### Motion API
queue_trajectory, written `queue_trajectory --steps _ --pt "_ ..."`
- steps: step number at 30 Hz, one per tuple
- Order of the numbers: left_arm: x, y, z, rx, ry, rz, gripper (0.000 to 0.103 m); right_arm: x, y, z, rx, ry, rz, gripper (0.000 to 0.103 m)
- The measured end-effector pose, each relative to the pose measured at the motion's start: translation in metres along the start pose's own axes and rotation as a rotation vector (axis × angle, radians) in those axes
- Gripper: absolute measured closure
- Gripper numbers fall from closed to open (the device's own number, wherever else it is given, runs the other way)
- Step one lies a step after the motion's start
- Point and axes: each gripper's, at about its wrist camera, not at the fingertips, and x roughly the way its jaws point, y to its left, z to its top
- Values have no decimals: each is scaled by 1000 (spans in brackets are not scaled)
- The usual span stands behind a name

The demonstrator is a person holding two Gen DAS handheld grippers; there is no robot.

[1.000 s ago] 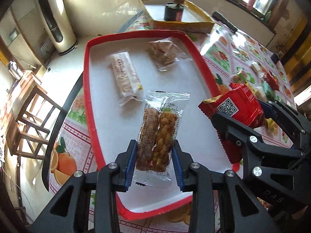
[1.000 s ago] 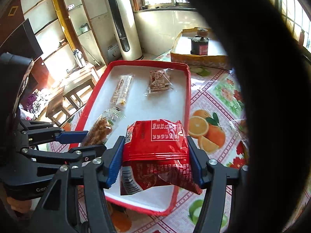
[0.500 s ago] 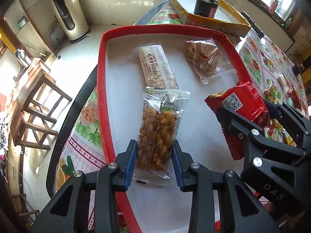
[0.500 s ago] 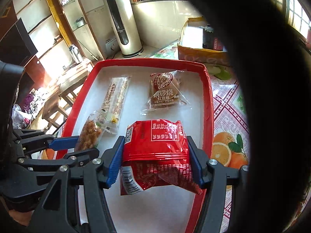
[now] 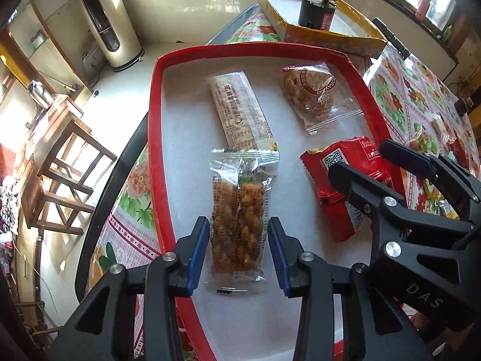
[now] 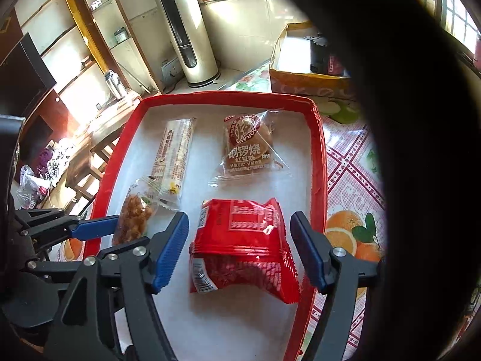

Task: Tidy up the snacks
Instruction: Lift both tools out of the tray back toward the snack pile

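Two black hand-held tools with blue pads hang over a red-rimmed, white-floored rectangular tray (image 5: 156, 138) on a tabletop covered with a fruit-and-flower patterned oilcloth (image 5: 399, 102). The left tool (image 5: 239, 252) has just been opening its jaws: a clear-wrapped packet of golden-brown fried twists (image 5: 240, 210) lies flat on the tray floor between the pads, which stand just clear of the wrapper on both sides. The right tool (image 6: 240, 248) has likewise just been spreading its jaws around a shiny red foil snack packet (image 6: 243, 240), which rests on the tray with a visible gap to each pad.

Farther up the tray lie a long white-wrapped bar with printed text (image 5: 240, 111), its near end touching the twist packet's top seal, and a clear-wrapped round brown pancake cake (image 6: 248, 147), apart from the red packet. In the left wrist view the right tool (image 5: 357, 162) sits over the red packet at the tray's right side.

Beyond the tray stands a shallow yellow cardboard box (image 5: 330, 39) holding a dark cylindrical can (image 5: 315, 12). More small wrapped snacks (image 5: 421, 141) lie on the oilcloth to the right. Off the tabletop, a tall cream tower appliance (image 5: 105, 21) and a wooden chair (image 5: 60, 162) stand on the pale floor.
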Motion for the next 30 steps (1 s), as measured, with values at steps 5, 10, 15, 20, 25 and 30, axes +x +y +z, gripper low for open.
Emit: queue_trajectory --steps 5,10,15,20,25,30 --pt "-8 -5 -3 9 -23 22 58 -9 -2 -2 16 -9 4 30" --pt "-16 -11 -11 12 -30 25 56 -20 -6 -10 46 3 15 29" --pt "-24 -22 -27 17 -45 21 55 -37 -14 -27 85 11 35 29" --pt "-34 -38 -44 44 -59 6 54 -61 -24 -51 130 8 59 26" --pt "-44 -68 -60 109 -64 -19 53 -89 -38 -79 164 -6 24 19" --pt "-48 -113 -75 214 -63 -45 52 -117 -65 -112 226 -5 -97 13"
